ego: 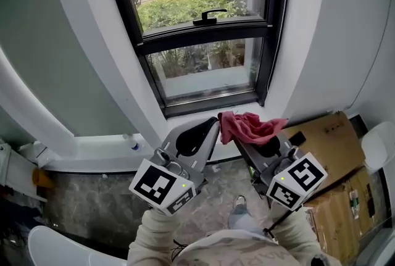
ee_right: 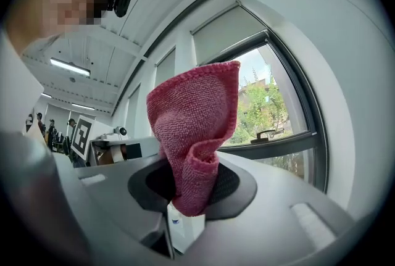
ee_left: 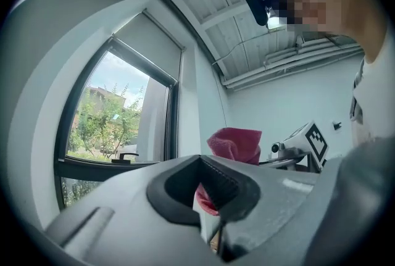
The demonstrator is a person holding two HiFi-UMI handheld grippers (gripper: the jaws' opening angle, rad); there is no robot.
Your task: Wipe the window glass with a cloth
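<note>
The dark-framed window [ego: 203, 67] has a lower pane and an upper pane with a black handle [ego: 210, 15]. A red cloth [ego: 250, 126] is bunched in my right gripper [ego: 244, 141], which is shut on it just below the window's bottom frame. In the right gripper view the cloth [ee_right: 194, 129] stands up from the right gripper [ee_right: 191, 197], with the window [ee_right: 271, 110] behind it. My left gripper [ego: 215, 124] is shut and holds nothing, its tip right beside the cloth. From the left gripper [ee_left: 213, 191] I see the cloth [ee_left: 234, 142] ahead and the window [ee_left: 105, 116] at left.
A white sill ledge [ego: 105, 147] runs left under the window, with a small bottle [ego: 131, 144] on it. Flattened cardboard [ego: 327, 141] lies at the right on the grey stone floor. The person's shoe [ego: 239, 202] shows below the grippers.
</note>
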